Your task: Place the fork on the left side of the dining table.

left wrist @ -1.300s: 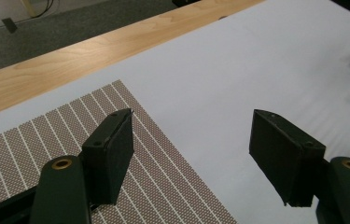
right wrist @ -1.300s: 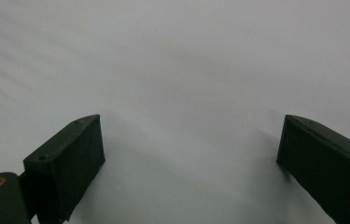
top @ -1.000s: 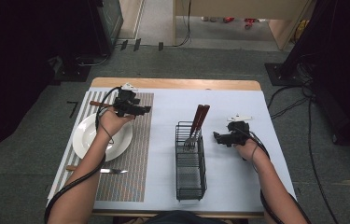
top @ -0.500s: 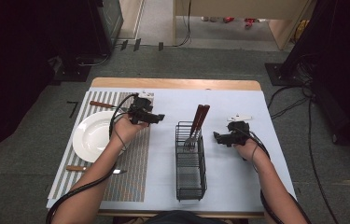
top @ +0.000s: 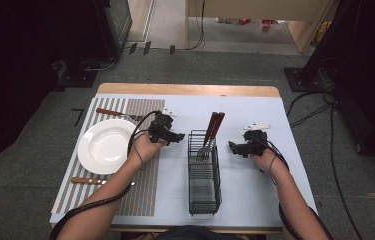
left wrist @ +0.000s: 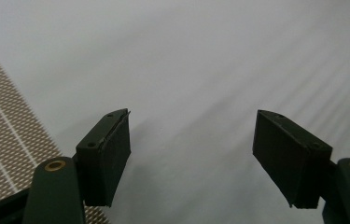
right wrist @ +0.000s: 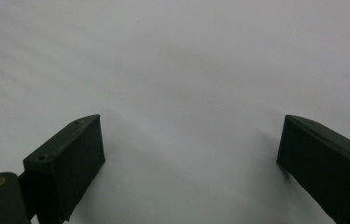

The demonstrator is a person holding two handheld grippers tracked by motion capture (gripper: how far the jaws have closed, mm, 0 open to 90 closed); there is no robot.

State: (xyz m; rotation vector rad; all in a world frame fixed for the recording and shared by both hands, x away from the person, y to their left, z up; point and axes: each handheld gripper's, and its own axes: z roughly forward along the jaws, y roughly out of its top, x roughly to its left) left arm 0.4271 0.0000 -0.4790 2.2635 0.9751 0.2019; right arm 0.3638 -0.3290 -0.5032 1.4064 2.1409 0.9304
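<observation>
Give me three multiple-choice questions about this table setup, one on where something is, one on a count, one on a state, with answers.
1. Where is the white plate?
A. on the striped placemat
B. inside the wire basket
C. on the floor

2. How many wooden handles stick up from the wire basket?
A. none
B. two
C. five

3. How is the left claw?
A. shut on a fork
B. shut on nothing
C. open

Answers: 1 A, the plate lies on the mat left of the basket. 2 B, two brown handles lean out together. 3 C, its jaws stand wide apart over bare table.
</observation>
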